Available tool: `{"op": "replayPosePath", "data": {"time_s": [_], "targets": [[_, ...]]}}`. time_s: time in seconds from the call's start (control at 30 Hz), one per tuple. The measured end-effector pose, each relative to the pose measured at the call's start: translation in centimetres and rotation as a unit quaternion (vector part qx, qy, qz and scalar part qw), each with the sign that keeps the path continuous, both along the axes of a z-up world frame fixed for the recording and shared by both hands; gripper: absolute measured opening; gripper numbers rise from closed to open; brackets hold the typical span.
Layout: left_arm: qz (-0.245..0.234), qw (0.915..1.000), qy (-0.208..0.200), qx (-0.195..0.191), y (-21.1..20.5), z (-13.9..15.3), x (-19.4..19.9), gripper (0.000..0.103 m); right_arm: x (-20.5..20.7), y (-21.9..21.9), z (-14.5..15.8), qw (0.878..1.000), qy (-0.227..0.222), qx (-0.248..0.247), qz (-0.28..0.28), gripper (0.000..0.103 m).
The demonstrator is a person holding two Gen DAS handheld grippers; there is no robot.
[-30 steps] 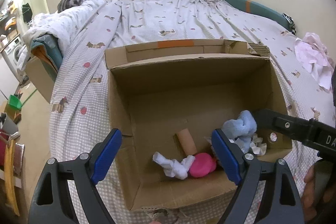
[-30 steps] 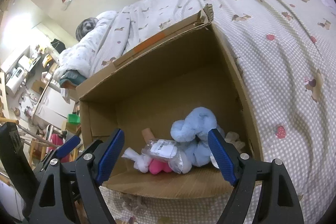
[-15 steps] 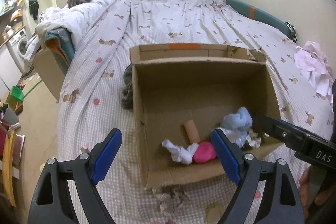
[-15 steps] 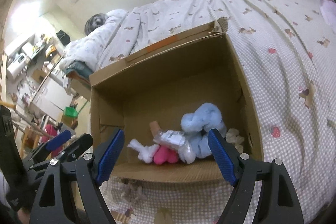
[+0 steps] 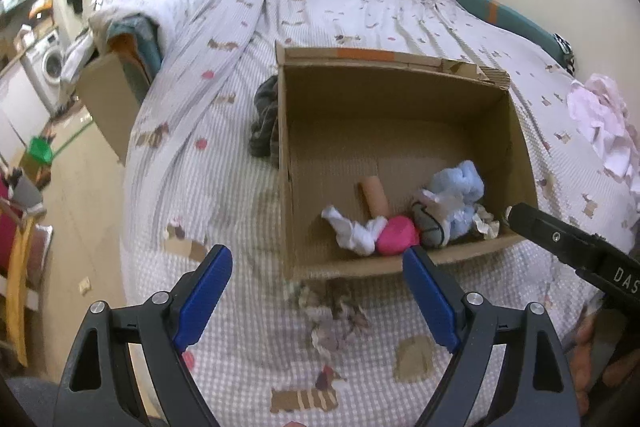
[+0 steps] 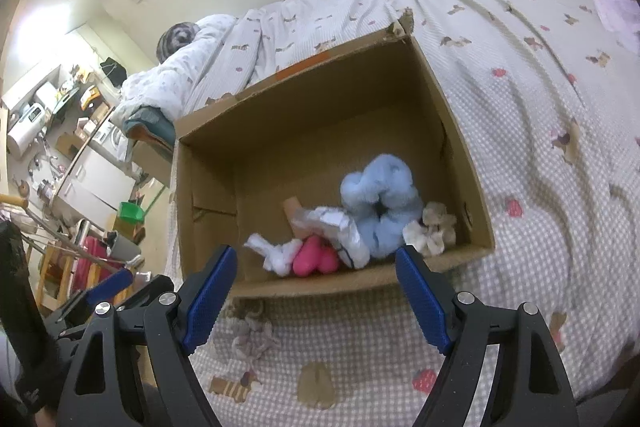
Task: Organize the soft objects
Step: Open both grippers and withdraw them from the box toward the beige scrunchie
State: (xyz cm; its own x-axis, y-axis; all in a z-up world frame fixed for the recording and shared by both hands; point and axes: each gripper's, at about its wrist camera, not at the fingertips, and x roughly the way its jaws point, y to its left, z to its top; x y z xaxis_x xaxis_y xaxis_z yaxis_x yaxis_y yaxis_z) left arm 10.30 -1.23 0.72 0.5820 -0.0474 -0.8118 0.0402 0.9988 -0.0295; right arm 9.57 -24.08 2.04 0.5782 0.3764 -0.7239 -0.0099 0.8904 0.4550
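Note:
An open cardboard box [image 5: 516, 131] [image 6: 452, 131] lies on the bed. In its near part sit a blue fluffy item [image 5: 466, 189] [image 6: 380, 195], a pink soft item [image 5: 396, 237] [image 6: 314, 259], a white knotted cloth [image 5: 352, 231] [image 6: 274, 255], a cardboard tube [image 5: 374, 197], a bagged item [image 6: 340, 231] and a cream scrunchie [image 6: 432, 231]. A pale knotted cloth [image 5: 336, 319] [image 6: 252, 335] lies on the bed in front of the box. My left gripper [image 5: 318, 297] is open and empty, near of the box. My right gripper [image 6: 316, 297] is open and empty, also short of the box.
A dark grey garment [image 5: 266, 119] lies against the box's left side. Pink-white clothing [image 5: 600, 123] lies at the bed's right. A second box [image 5: 110, 95] with bedding stands at the bed's left edge. Floor clutter and a washing machine [image 5: 44, 67] lie left.
Both grippers have pulled back from the box; it looks smaller and farther. The pale cloth in front of the box and the dark garment beside it have come into view.

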Motion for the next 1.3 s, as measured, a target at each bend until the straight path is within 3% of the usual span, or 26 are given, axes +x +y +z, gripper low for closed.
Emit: {"op": "replayPosePath", "data": {"time_s": [0.4,0.67,0.77,0.83,0.9,0.97,1.13,1.23,1.3], "targets": [[0.014,0.9997,0.021,0.009,1.0,-0.7,-2.3,0.086,-2.5,0.2,-1.1,0.999,0.024,-0.028,0.027,0.086],[0.056,0.9971,0.048,-0.019,3.6,-1.9,-1.5,0.086,-2.2,-0.7,-3.0,0.997,0.067,-0.024,0.019,0.086],[0.069,0.9956,0.061,-0.018,4.8,-2.6,-1.4,0.086,-1.7,0.5,-4.3,0.994,0.094,-0.029,0.041,0.086],[0.08,0.9942,0.07,-0.02,5.7,-3.0,-1.4,0.086,-1.3,2.3,-5.7,0.987,0.129,-0.016,0.091,0.086],[0.096,0.9916,0.081,-0.03,6.9,-3.4,-1.3,0.086,-1.3,4.6,-7.1,0.976,0.158,-0.024,0.147,0.063],[0.115,0.9882,0.09,-0.047,8.0,-3.6,-1.3,0.086,-1.5,6.8,-8.2,0.966,0.173,-0.061,0.184,0.056],[0.157,0.9806,0.099,-0.065,9.9,-4.2,-1.2,0.086,-1.7,9.3,-10.7,0.947,0.204,-0.109,0.222,0.055],[0.162,0.979,0.107,-0.062,9.9,-4.8,-1.0,0.086,-1.4,9.8,-11.3,0.942,0.202,-0.135,0.23,0.038],[0.162,0.9789,0.11,-0.06,9.8,-5.1,-0.9,0.086,-1.3,9.7,-11.0,0.943,0.2,-0.133,0.229,0.018]]}}
